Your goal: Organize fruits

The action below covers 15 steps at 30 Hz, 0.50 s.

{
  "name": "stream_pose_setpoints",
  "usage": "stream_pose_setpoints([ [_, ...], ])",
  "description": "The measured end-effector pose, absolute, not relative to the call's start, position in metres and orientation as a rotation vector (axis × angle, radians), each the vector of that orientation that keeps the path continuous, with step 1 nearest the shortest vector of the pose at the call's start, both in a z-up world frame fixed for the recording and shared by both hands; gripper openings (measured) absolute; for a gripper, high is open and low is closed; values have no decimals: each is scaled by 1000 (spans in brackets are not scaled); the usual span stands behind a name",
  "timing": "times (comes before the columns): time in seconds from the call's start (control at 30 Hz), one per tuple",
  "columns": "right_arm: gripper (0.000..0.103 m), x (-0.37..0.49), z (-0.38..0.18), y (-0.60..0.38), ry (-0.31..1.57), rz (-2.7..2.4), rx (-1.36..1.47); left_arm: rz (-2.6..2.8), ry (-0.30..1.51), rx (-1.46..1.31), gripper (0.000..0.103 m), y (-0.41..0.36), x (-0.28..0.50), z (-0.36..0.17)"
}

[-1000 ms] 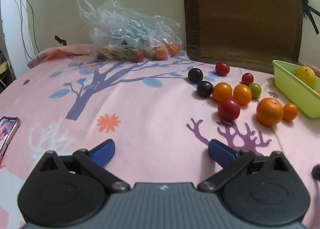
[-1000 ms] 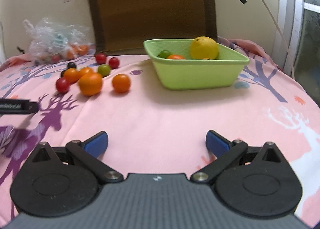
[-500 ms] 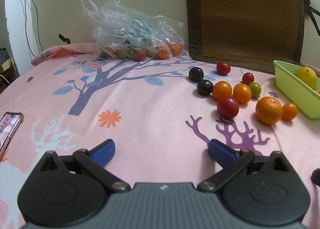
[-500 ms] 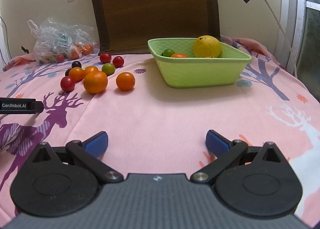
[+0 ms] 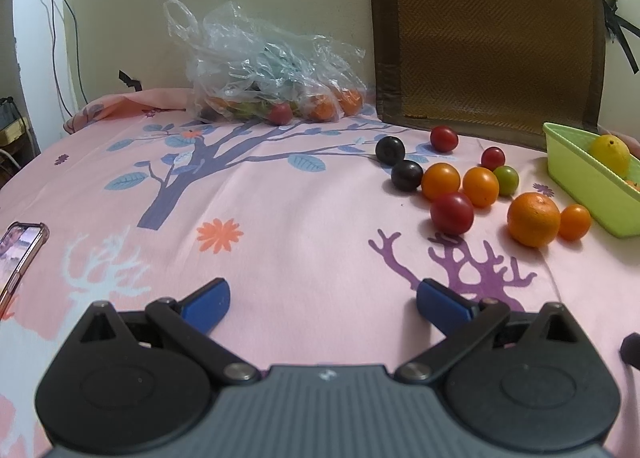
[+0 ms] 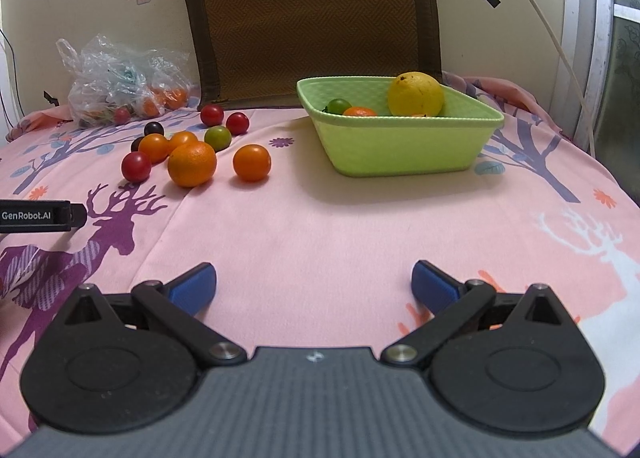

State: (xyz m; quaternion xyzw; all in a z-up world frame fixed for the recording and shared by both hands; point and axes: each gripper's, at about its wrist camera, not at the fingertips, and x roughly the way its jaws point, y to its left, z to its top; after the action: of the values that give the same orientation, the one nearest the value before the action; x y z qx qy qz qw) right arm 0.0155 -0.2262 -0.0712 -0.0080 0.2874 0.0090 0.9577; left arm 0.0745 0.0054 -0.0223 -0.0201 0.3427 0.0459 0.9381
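Several loose fruits lie on the pink cloth: a big orange (image 5: 533,219) (image 6: 192,163), a small orange one (image 5: 575,222) (image 6: 252,162), red (image 5: 452,213) (image 6: 136,167), dark (image 5: 407,175) and green (image 5: 506,180) (image 6: 217,138) ones. The green basket (image 6: 404,142) (image 5: 588,186) holds a yellow fruit (image 6: 416,94), a green one and an orange one. My left gripper (image 5: 323,300) is open and empty, well short of the fruits, which lie ahead to its right. My right gripper (image 6: 314,286) is open and empty, with the basket ahead.
A clear plastic bag (image 5: 264,74) (image 6: 120,90) with more fruit sits at the back by the wall. A brown woven chair back (image 5: 484,34) (image 6: 312,18) stands behind the table. A phone (image 5: 18,254) lies at the left edge. The left gripper's side (image 6: 40,216) shows at the right view's left.
Both views have shifted slightly, so the fruits and basket sit a little lower and closer. Both grippers stay open; no fruit has moved.
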Motion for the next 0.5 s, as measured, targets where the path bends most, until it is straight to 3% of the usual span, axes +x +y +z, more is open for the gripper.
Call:
stream_pose_setpoints([
  [0.3,100,20,-64,-229,527,68,15,-85,676,12,103,0,58,-21],
  [0.33,96,23,-62,-228,510,83,12,-119,655,-17,99,4,58,-19],
  [0.4,76,34,-58,-225,514,126,-24,-165,630,-53,92,7,62,-11],
  [0.5,40,54,-55,-221,536,197,-63,-256,600,-49,86,2,75,2],
])
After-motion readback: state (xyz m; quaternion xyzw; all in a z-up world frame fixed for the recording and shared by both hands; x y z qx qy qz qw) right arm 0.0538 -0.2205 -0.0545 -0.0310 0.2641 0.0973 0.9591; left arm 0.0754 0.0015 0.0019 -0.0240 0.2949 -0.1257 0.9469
